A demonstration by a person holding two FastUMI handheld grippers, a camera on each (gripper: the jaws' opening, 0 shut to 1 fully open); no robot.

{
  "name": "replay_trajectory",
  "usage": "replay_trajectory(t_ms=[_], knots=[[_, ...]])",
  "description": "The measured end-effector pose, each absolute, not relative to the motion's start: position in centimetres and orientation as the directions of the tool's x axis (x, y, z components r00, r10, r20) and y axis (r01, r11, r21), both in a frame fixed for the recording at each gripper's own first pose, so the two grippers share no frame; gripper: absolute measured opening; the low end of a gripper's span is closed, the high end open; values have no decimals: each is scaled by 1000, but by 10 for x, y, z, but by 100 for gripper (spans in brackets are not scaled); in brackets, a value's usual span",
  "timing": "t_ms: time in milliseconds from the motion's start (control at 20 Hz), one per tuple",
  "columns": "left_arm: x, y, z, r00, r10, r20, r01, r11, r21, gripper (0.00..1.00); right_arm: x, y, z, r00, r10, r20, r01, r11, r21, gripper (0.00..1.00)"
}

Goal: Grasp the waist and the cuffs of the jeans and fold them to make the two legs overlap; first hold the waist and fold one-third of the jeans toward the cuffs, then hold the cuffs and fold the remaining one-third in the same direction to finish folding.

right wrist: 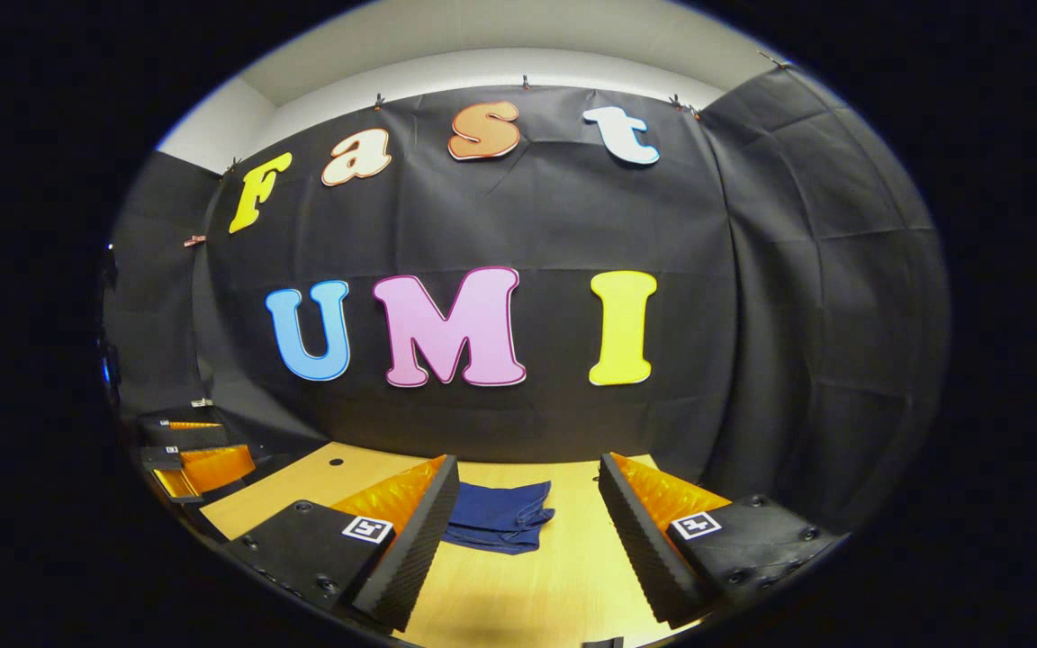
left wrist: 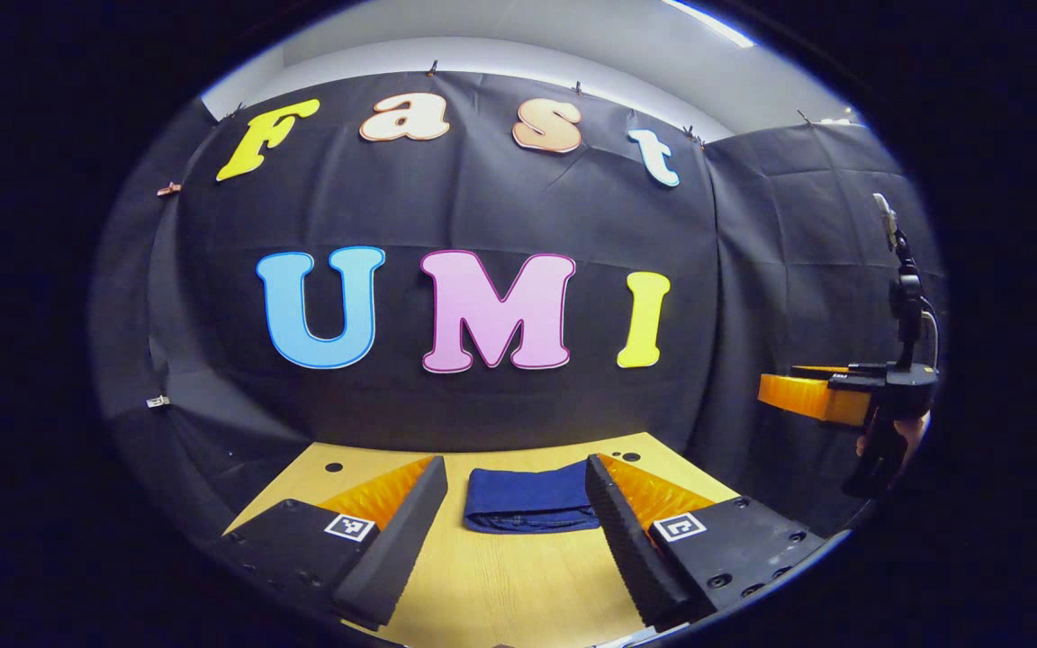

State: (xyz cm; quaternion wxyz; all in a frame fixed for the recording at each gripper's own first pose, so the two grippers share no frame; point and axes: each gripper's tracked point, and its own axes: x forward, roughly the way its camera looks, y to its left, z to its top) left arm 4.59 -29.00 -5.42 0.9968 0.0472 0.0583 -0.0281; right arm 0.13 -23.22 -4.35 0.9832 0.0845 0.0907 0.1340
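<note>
Clearly folded, the jeans (left wrist: 529, 499) lie as a compact dark blue denim bundle on the light wooden table (left wrist: 518, 585), toward its far edge and close to the black cloth wall. In the left gripper view the bundle sits between the two fingers of the left hand-held gripper (left wrist: 517, 508), which stand wide apart and hold nothing; the fingers are raised clear of the denim, and their ribbed black pads (left wrist: 401, 531) face each other across the bare wood. The bundle's near edge shows a stitched seam running straight across.

In the right gripper view the jeans (right wrist: 499, 517) appear just beside the inner face of the left-hand finger, partly hidden behind it, with a few loose layers showing at the bundle's right edge. The right hand-held gripper (right wrist: 527, 517) is likewise spread open and empty, held above the table (right wrist: 527, 594).

Far off at the right edge of the left gripper view, the right hand-held gripper (left wrist: 775, 393) shows side-on, with orange fingers and a black body, a person's hand (left wrist: 906, 436) wrapped around its grip. At the left edge of the right gripper view, the left hand-held gripper (right wrist: 178, 468) shows its orange and black fingers beside the table's corner.
</note>
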Motion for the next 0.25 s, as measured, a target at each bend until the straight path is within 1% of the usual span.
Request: replay_trajectory(t_ms=[250], knots=[[53,-273,-40,996,-24,-86,32,995,99,96,-9,-225,-31,955,269,-123,-254,959,125,96]])
